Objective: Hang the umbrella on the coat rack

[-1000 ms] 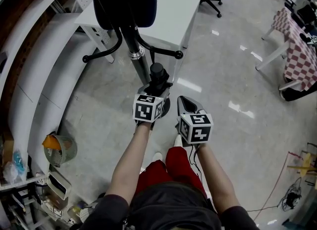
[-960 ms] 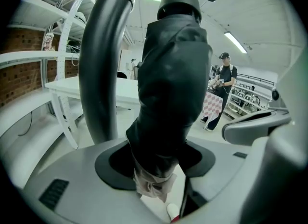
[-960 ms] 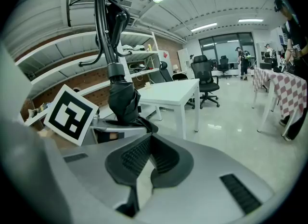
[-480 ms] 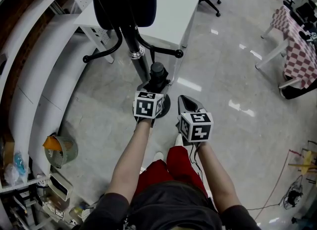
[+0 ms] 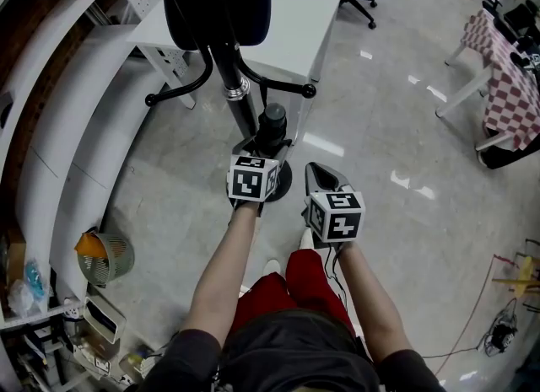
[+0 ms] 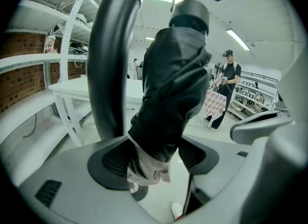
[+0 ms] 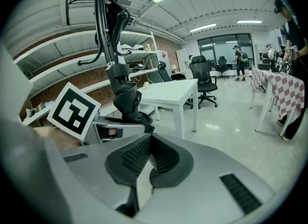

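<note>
1. The umbrella (image 6: 173, 88) – folded, black – hangs by its strap from an arm of the coat rack (image 6: 108, 73), just beside the pole, with its round cap up.
2. The left gripper (image 6: 154, 156) is open. Its jaws have just been widening and now stand far apart, with the lower end of the umbrella between them.
3. The right-hand pad (image 6: 197, 155) is clear of the cloth. The cloth overlaps the other pad in the left gripper view, and it may be brushing it, but I cannot tell.
4. The right gripper (image 7: 148, 141) is closed and empty – its pads meet at the tips.
5. In the head view the right gripper (image 5: 314, 169) is held beside the left gripper (image 5: 263, 144), a little apart from the pole.
6. A white table (image 5: 295, 11) stands behind the rack.
</note>
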Demonstrator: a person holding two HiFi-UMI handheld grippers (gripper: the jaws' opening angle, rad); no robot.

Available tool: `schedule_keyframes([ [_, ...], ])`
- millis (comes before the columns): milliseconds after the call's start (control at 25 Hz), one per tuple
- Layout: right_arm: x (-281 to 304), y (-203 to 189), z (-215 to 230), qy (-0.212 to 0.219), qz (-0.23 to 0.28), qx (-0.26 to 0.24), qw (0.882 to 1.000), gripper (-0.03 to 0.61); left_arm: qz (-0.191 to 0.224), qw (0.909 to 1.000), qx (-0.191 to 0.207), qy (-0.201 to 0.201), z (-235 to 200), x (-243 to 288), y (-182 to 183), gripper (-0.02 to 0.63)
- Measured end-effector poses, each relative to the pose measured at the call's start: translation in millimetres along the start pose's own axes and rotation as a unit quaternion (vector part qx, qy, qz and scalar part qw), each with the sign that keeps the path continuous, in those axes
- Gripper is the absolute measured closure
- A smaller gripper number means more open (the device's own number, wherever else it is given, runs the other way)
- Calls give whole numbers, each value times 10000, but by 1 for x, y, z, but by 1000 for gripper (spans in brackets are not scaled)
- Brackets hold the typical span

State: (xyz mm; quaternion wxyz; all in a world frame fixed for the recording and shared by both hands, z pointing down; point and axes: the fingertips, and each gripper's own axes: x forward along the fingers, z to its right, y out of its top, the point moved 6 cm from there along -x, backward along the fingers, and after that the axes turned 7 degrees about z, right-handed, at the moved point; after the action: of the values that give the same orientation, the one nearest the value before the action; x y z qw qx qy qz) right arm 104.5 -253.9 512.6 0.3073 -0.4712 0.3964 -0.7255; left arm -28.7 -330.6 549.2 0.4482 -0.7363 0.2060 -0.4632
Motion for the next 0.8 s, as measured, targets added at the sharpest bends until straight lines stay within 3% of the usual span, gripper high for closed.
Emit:
schedule_keyframes([
  [200,1,1,-3,1,-3,-20,10000,561,71,9999,-56,53,-4,-6,0,319],
  [480,-6,7,-10,-15,166,12,9999,561,482,9988,59,-90,-2,-34,10,330],
  [800,-16,22,-26,5,456,-10,9990,561,889,9957,177,-175,-1,-72,27,459],
])
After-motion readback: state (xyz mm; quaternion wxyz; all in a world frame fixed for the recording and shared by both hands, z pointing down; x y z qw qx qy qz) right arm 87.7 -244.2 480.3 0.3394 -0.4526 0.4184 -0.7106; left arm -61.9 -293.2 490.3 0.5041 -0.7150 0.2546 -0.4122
